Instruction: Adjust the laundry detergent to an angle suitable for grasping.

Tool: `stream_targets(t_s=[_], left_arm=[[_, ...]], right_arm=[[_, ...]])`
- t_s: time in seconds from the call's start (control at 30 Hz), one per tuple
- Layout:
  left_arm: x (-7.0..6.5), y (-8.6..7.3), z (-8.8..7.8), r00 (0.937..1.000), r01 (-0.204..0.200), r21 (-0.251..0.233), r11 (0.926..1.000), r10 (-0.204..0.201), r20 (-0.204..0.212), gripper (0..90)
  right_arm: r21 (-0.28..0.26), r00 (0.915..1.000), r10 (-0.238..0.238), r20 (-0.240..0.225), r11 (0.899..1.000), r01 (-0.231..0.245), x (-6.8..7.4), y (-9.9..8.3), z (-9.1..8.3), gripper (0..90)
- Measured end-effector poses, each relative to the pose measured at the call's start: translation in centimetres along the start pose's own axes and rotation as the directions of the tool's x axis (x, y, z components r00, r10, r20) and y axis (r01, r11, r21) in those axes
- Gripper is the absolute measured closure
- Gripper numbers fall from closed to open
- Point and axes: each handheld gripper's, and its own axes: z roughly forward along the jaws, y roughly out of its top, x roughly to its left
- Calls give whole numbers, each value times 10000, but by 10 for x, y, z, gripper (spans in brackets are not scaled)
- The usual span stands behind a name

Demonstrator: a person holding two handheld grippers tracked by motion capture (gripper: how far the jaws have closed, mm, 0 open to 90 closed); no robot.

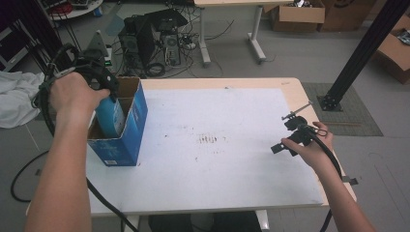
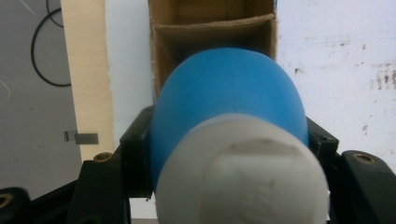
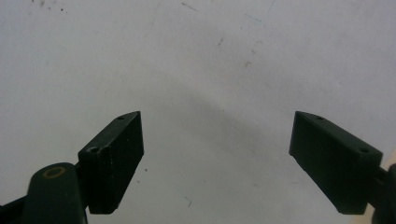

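One blue bottle [image 2: 224, 98] in left gripper [image 2: 229, 140]

The rounded blue plastic bottle [image 2: 224, 98] has a smooth, matt skin, and its white plastic cap [image 2: 243, 172] looks dull and faintly embossed. The open blue cardboard box [image 1: 126, 137] is printed and slightly glossy outside, raw brown and fibrous inside. The white table top [image 1: 217, 164] is a matt sheet, scuffed and flecked with dark marks, edged in pale wood. The black plastic pads of the right gripper [image 3: 217, 161] are matt with fine ridges.
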Motion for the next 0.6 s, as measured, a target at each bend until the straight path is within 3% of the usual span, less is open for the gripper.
stream_targets(t_s=[0.6], left_arm=[[1, -1, 48, 9997, -109, 571, 9983, 97, 210, 382]], right_arm=[[84, 10000, -44, 42, 10000, 43, 0, -1, 4, 179]])
